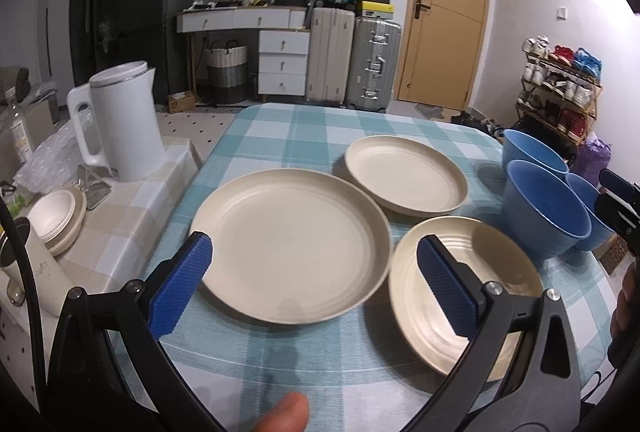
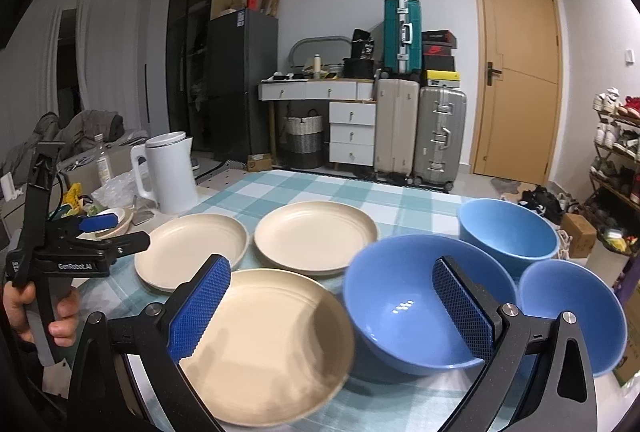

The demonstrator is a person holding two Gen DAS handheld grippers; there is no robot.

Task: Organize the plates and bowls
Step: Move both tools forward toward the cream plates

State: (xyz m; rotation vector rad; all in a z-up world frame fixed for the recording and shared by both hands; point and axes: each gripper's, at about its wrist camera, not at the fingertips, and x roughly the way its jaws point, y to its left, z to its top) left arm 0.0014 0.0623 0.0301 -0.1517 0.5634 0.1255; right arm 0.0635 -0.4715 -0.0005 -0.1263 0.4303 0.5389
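Three cream plates lie on the checked tablecloth: a large one [image 1: 292, 244] [image 2: 192, 244], a far one [image 1: 406, 174] [image 2: 316, 236], and a near one [image 1: 496, 272] [image 2: 264, 344]. Three blue bowls stand to the right: a middle one [image 1: 544, 208] [image 2: 400, 300], a far one [image 1: 528, 148] [image 2: 508, 228], and a small one [image 1: 588, 192] [image 2: 572, 312]. My left gripper [image 1: 314, 258] is open and empty above the large plate's near rim; it also shows in the right wrist view [image 2: 116, 230]. My right gripper [image 2: 332, 284] is open and empty over the near plate and middle bowl.
A white kettle [image 1: 120, 120] and stacked small bowls [image 1: 60, 216] sit on a side table at left. Suitcases [image 1: 372, 64], drawers and a door stand behind the table. A shoe rack [image 1: 560, 92] is at right. The table's far edge [image 1: 360, 110] is beyond the plates.
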